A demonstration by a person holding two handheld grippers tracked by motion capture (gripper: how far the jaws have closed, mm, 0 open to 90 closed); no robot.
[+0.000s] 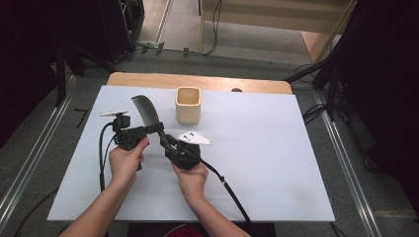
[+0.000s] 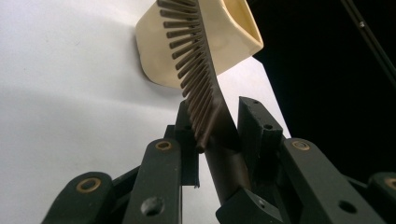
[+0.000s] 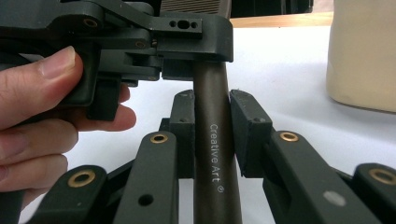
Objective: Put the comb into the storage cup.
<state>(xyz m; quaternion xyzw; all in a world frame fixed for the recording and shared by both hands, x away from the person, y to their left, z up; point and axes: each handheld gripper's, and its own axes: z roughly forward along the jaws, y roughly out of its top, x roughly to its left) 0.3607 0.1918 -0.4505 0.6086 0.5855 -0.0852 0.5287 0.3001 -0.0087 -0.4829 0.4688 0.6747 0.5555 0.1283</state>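
Dark brown plastic comb (image 1: 146, 112) with a round handle, held above the white table sheet (image 1: 276, 163), teeth end raised toward the cream square wooden cup (image 1: 188, 105) just beyond. Right gripper (image 3: 212, 135) clamped on the handle, pads pressed against both sides. Left gripper (image 2: 217, 128) pinching the comb higher up, near the first teeth, seemingly in contact with both pads, though partly hidden. Both hands close together near the table's left half.

comb (image 1: 145, 111): I see dark brown, white lettering on its handle
cup (image 1: 188, 105): I see pale cream
bench (image 1: 276, 163): I see white, with a light wood far edge
my jaws: black, brass-coloured rivets
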